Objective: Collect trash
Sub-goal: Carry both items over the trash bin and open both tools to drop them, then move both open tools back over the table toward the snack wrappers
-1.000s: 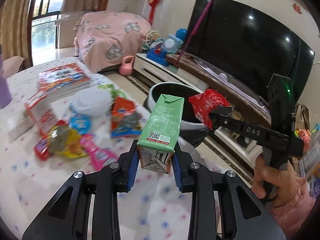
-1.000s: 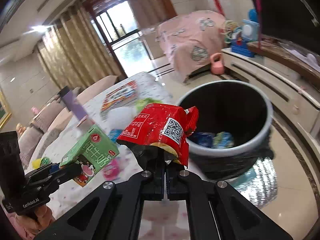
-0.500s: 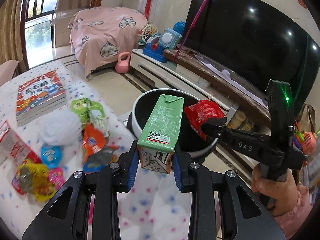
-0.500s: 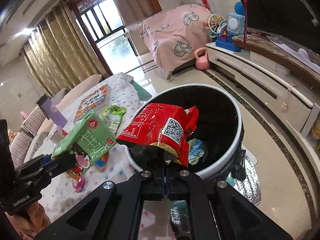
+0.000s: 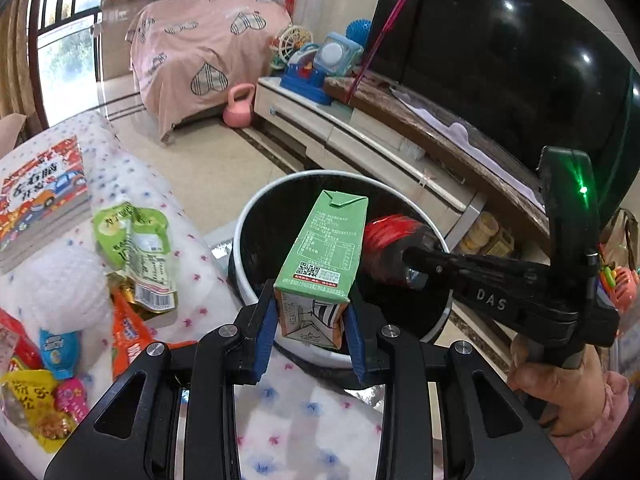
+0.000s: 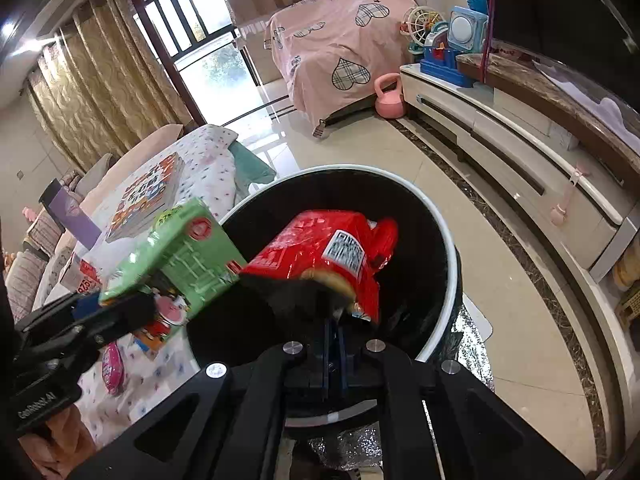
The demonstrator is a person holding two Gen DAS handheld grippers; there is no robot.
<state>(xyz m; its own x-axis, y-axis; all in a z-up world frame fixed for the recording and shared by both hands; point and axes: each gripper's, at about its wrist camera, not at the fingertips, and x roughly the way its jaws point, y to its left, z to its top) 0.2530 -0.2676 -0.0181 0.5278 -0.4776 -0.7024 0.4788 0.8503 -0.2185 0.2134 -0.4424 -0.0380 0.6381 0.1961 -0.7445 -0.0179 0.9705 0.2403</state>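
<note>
My left gripper (image 5: 310,314) is shut on a green milk carton (image 5: 326,246) and holds it upright over the near rim of the round trash bin (image 5: 256,216), which has a white rim and a black liner. My right gripper (image 6: 335,326) is shut on a red snack wrapper (image 6: 320,252) and holds it over the bin's opening (image 6: 436,216). In the left wrist view the right gripper (image 5: 404,258) reaches in from the right with the red wrapper (image 5: 382,236). The carton (image 6: 180,256) shows at the left in the right wrist view.
Several wrappers (image 5: 132,252), a white foam net (image 5: 60,284) and a picture book (image 5: 40,188) lie on the dotted tablecloth at the left. A TV stand (image 5: 360,136) with toys and a large TV (image 5: 500,60) stand behind the bin. A pink kettlebell (image 5: 238,106) sits on the floor.
Both grippers have moved from above the table towards the bin, carrying the carton and the red wrapper, and now hang over it. Both stay shut.
</note>
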